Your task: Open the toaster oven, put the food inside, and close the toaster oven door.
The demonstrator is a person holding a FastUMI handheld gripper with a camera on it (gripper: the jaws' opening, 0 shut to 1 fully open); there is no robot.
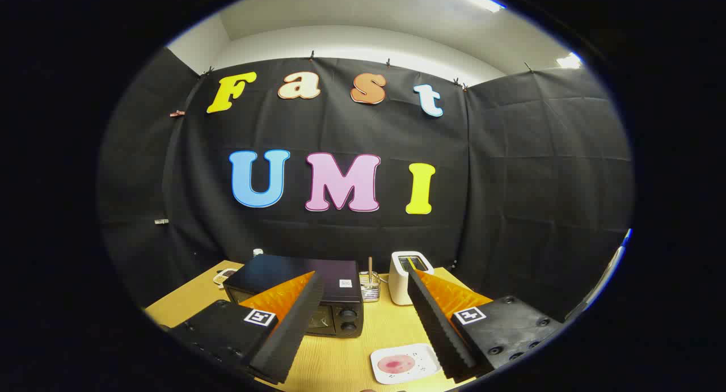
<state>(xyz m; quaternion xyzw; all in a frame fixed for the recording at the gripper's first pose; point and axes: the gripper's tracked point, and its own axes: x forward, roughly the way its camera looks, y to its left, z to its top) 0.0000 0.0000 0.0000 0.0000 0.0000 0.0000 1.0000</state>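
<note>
**Task not yet begun: oven shut, food on the desk**

The gripper [363, 318] is held above the desk [340, 358] with its fingers spread apart and nothing between them. The toaster oven [300, 293] is seen just ahead, partly behind the left finger, its door apparently closed. The food [396, 363] lies on a white plate [422, 368] between the fingers. Opening, loading and closing are all judged to remain.
</note>
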